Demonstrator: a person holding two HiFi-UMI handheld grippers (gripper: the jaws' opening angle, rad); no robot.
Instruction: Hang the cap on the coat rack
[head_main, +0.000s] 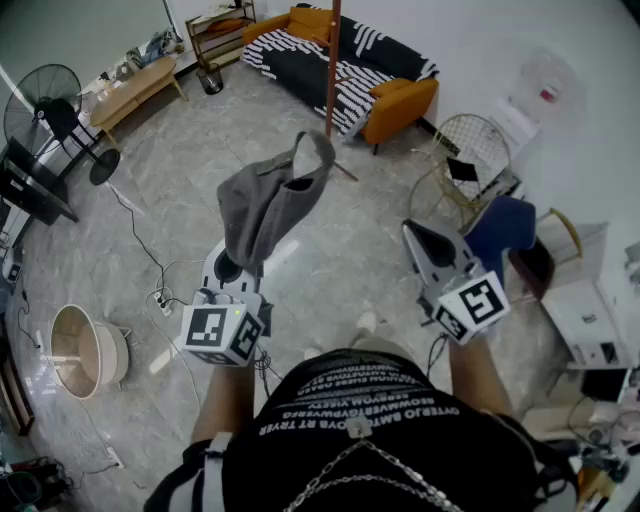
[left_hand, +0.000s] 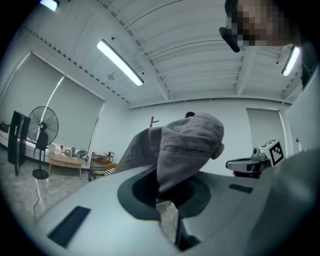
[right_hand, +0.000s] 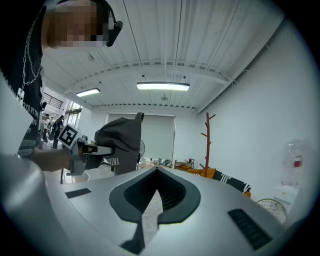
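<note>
A grey cap (head_main: 270, 200) hangs crumpled from my left gripper (head_main: 238, 262), whose jaws are shut on its lower edge. In the left gripper view the cap (left_hand: 185, 145) fills the space just ahead of the left gripper (left_hand: 167, 197) and hides the jaw tips. The brown coat rack (head_main: 331, 60) stands farther ahead by the sofa; its pole and pegs also show as the coat rack (right_hand: 207, 142) in the right gripper view. My right gripper (head_main: 425, 245) is held level to the right of the cap, apart from it. Its jaws meet at the right gripper (right_hand: 157, 172) tips with nothing between them.
An orange sofa (head_main: 350, 60) with a striped throw stands behind the rack. A fan (head_main: 45, 110) and a wooden table (head_main: 135, 85) are at the left. A round basket (head_main: 85, 350) and cables (head_main: 160, 300) lie on the floor. A wire chair (head_main: 470, 150) and a blue chair (head_main: 505, 225) stand at the right.
</note>
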